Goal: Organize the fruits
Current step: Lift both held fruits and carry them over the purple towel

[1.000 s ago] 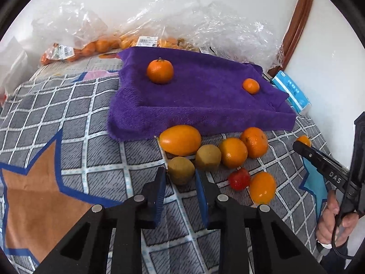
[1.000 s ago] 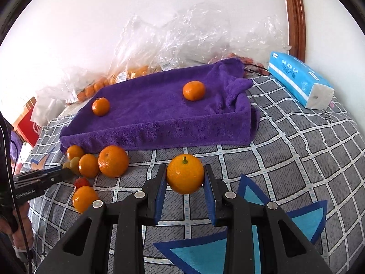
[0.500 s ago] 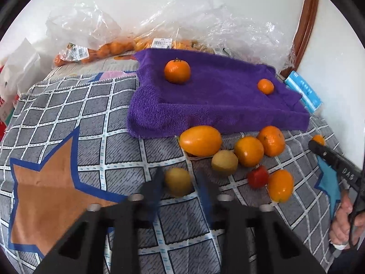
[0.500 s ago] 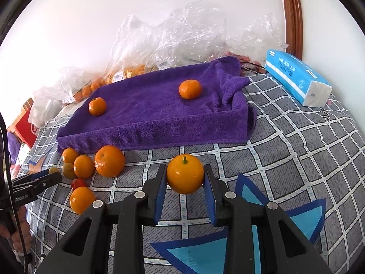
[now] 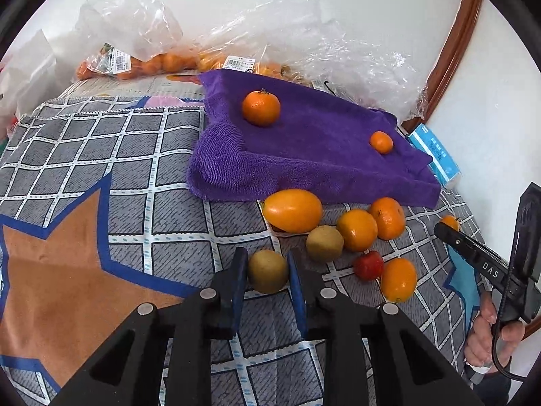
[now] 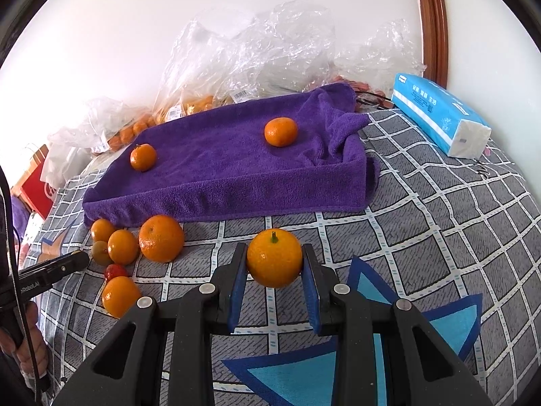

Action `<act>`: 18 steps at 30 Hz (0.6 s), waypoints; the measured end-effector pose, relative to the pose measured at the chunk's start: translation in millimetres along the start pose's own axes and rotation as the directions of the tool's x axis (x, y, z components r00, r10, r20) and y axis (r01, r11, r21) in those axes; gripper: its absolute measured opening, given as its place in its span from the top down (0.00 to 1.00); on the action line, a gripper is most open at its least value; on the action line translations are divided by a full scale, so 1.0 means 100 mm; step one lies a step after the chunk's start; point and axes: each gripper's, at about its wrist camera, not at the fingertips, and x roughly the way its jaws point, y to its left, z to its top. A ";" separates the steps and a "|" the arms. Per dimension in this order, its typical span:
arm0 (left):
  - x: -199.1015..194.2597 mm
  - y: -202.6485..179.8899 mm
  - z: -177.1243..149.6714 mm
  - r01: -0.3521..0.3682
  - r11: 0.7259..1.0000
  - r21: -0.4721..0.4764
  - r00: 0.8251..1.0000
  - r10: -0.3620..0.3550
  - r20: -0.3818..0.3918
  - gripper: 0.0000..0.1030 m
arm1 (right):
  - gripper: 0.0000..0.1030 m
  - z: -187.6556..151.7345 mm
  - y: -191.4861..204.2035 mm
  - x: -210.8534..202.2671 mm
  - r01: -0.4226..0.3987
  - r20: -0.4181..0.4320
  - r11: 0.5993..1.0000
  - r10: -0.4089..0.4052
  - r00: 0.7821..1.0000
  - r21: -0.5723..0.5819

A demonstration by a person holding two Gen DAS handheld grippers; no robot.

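Observation:
My left gripper (image 5: pixel 267 265) is shut on a brown kiwi (image 5: pixel 267 272), held just left of the loose fruit pile on the checked cloth. In that pile lie a second kiwi (image 5: pixel 324 243), an oval orange fruit (image 5: pixel 292 210), several oranges and a small red fruit (image 5: pixel 368 265). My right gripper (image 6: pixel 274 264) is shut on an orange (image 6: pixel 274 257) with a green stem, low over the cloth in front of the purple towel-lined tray (image 6: pixel 219 182). Two mandarins (image 6: pixel 142 157) (image 6: pixel 280 131) rest on the towel.
Clear plastic bags of oranges (image 5: pixel 162 62) pile up against the wall behind the tray. A blue tissue pack (image 6: pixel 439 118) lies to the right of the tray. A red box (image 6: pixel 33 186) stands at the far left. A hand (image 5: pixel 487 335) grips the right tool's handle.
The left gripper has drawn the kiwi a little away from the second kiwi and the pile, and its view has swung left. The right gripper and its orange have kept still.

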 end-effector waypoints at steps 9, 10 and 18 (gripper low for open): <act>0.00 0.01 0.00 -0.004 1.000 -0.003 1.000 0.004 -0.001 0.77 | 0.70 -0.01 0.12 0.15 0.052 -0.070 0.997 -0.056 0.996 -0.061; 0.00 0.02 0.00 0.000 1.000 -0.011 1.000 0.000 0.000 0.77 | 0.70 -0.02 0.12 0.16 0.058 -0.075 0.996 -0.062 0.995 -0.064; -0.02 0.05 -0.01 0.022 0.999 -0.040 1.000 -0.021 0.012 0.78 | 0.70 -0.03 0.13 0.19 0.070 -0.085 0.995 -0.076 0.994 -0.065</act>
